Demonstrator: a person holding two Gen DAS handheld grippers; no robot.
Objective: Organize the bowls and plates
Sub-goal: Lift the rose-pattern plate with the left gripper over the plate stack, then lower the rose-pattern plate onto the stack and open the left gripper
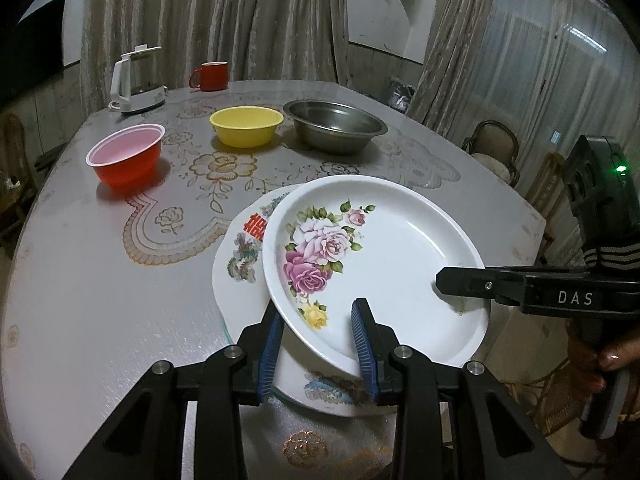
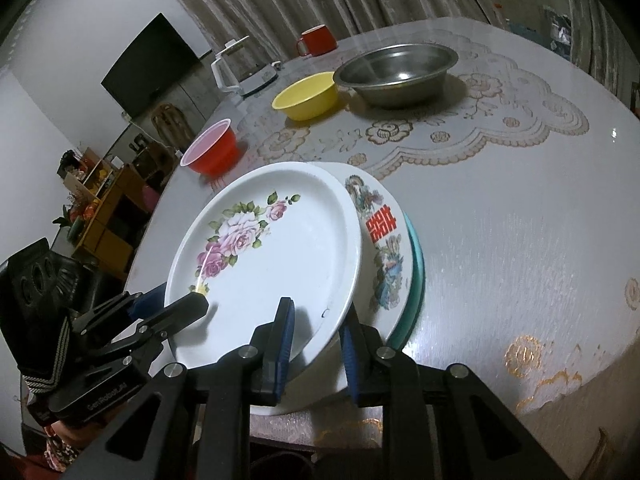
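Observation:
A white plate with pink roses (image 1: 384, 252) (image 2: 276, 248) lies tilted on a white plate with a red character (image 1: 244, 248) (image 2: 382, 224), which rests on a teal plate (image 2: 416, 272). My left gripper (image 1: 318, 320) is open, its blue pads either side of the rose plate's near rim. My right gripper (image 2: 318, 316) is open, straddling the same plate's rim on the other side; it also shows in the left wrist view (image 1: 460, 280). A red bowl (image 1: 126, 156) (image 2: 212, 150), a yellow bowl (image 1: 246, 126) (image 2: 306, 94) and a steel bowl (image 1: 334, 126) (image 2: 396, 70) stand farther back.
A white kettle (image 1: 136, 84) (image 2: 244, 68) and a red mug (image 1: 210, 75) (image 2: 316, 42) stand at the far edge of the round table (image 1: 80, 280). Chairs (image 1: 496, 148) stand to the right. Curtains hang behind.

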